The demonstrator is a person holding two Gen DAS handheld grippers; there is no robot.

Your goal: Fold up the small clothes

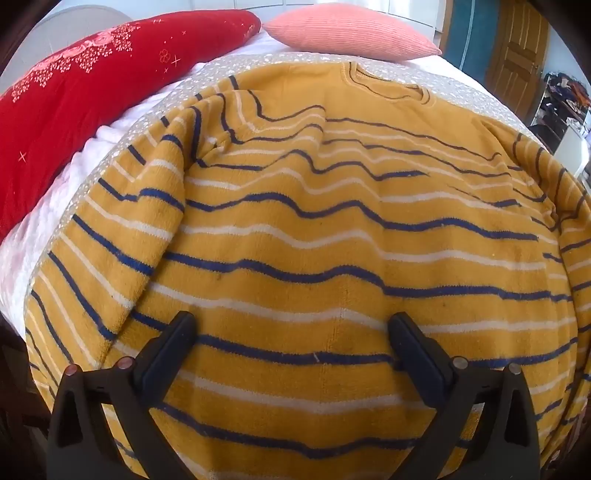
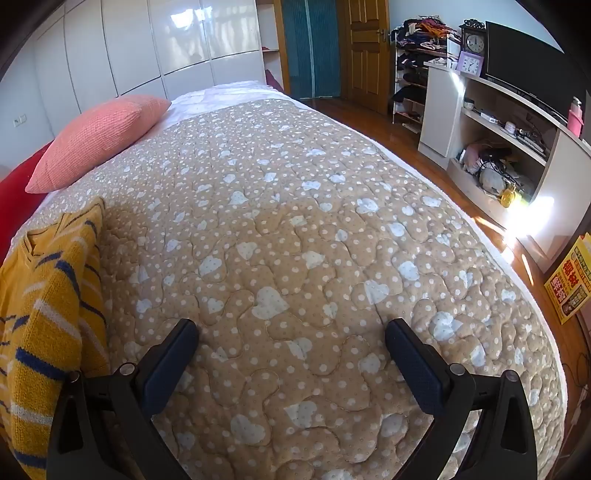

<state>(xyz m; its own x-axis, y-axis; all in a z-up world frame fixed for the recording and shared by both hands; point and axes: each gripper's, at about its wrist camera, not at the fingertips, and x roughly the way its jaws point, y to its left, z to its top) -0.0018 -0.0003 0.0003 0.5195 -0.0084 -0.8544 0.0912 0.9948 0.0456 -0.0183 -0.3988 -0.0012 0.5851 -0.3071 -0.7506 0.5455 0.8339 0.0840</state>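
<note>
A mustard-yellow sweater [image 1: 314, 236] with blue and white stripes lies spread on the bed, collar at the far end, its left sleeve folded in over the body. My left gripper [image 1: 291, 325] hovers open above the sweater's lower body, nothing between its fingers. In the right wrist view only the sweater's right edge [image 2: 48, 295] shows at the far left. My right gripper [image 2: 291, 332] stands open over the bare quilt [image 2: 295, 221], to the right of the sweater, and holds nothing.
A red quilt [image 1: 74, 96] and a pink pillow [image 1: 351, 31] lie at the head of the bed. Beyond the bed's right edge are a wooden floor [image 2: 399, 129], white shelves [image 2: 498, 147], a television and a door.
</note>
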